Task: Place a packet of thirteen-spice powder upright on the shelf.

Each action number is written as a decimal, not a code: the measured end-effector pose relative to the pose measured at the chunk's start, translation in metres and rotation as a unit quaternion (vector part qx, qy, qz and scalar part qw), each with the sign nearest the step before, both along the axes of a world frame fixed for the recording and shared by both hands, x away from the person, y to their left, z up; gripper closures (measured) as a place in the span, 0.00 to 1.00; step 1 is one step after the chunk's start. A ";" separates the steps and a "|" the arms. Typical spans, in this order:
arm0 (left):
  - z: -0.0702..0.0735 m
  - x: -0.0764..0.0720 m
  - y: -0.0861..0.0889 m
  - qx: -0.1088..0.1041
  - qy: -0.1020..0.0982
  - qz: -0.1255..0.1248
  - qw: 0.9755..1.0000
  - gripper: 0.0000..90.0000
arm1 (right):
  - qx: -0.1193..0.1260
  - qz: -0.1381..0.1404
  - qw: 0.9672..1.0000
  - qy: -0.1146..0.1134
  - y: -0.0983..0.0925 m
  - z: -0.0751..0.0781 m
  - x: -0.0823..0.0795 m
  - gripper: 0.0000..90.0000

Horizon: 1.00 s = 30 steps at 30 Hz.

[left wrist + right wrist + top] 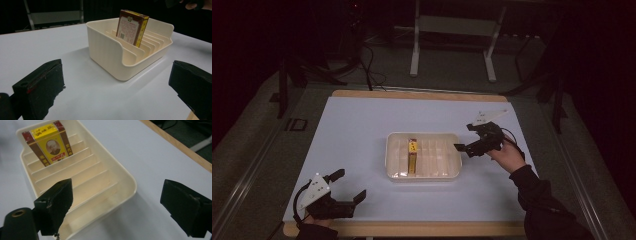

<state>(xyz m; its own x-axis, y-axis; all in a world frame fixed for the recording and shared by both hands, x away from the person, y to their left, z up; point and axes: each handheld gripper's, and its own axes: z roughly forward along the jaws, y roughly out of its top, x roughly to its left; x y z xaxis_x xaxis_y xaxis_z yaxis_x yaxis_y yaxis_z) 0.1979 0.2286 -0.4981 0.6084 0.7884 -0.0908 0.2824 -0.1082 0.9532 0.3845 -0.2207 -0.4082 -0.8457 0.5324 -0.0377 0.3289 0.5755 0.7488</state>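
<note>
A cream slotted tray (pixel 452 167) (pixel 110 58) (pixel 125 182) lies at the middle of the white table. A yellow and brown box (pixel 412 155) (pixel 132 27) (pixel 47 143) stands upright on edge in one of its slots. My right gripper (pixel 463 137) (pixel 117 205) hovers open at the tray's right end, one jaw over the tray and the other over the table beside it. Near the table's front left corner my left gripper (pixel 348 186) (pixel 115 82) is open, empty, and pointing toward the tray.
The white table top (pixel 362 125) has a wooden edge (pixel 422 229) along its front and back. Beyond the table stand a metal frame (pixel 452 30) and cables on a dark floor.
</note>
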 end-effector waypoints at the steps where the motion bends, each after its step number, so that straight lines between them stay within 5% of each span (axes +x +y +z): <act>1: 0.000 0.000 0.000 0.000 0.000 0.000 1.000 0.00 | 0.010 -0.012 1.000 -0.005 -0.006 -0.001 -0.005 0.12; 12: 0.000 0.000 0.000 0.001 0.000 0.002 1.000 0.00 | 0.023 -0.063 0.998 -0.020 -0.034 -0.016 -0.026 0.12; 18: 0.000 0.000 -0.001 0.001 0.000 0.001 1.000 0.00 | 0.036 -0.099 0.993 -0.051 -0.046 -0.025 -0.041 0.12; 30: 0.000 0.000 -0.001 0.003 0.000 0.000 1.000 0.00 | 0.043 -0.131 0.989 -0.057 -0.059 -0.035 -0.062 0.12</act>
<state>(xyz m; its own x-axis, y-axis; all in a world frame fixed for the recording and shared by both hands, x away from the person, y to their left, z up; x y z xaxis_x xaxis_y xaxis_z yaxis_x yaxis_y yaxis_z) 0.1976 0.2273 -0.4980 0.6078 0.7894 -0.0858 0.2827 -0.1142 0.9524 0.3226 -0.2794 -0.4435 -0.6717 0.7376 -0.0695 0.3693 0.4147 0.8317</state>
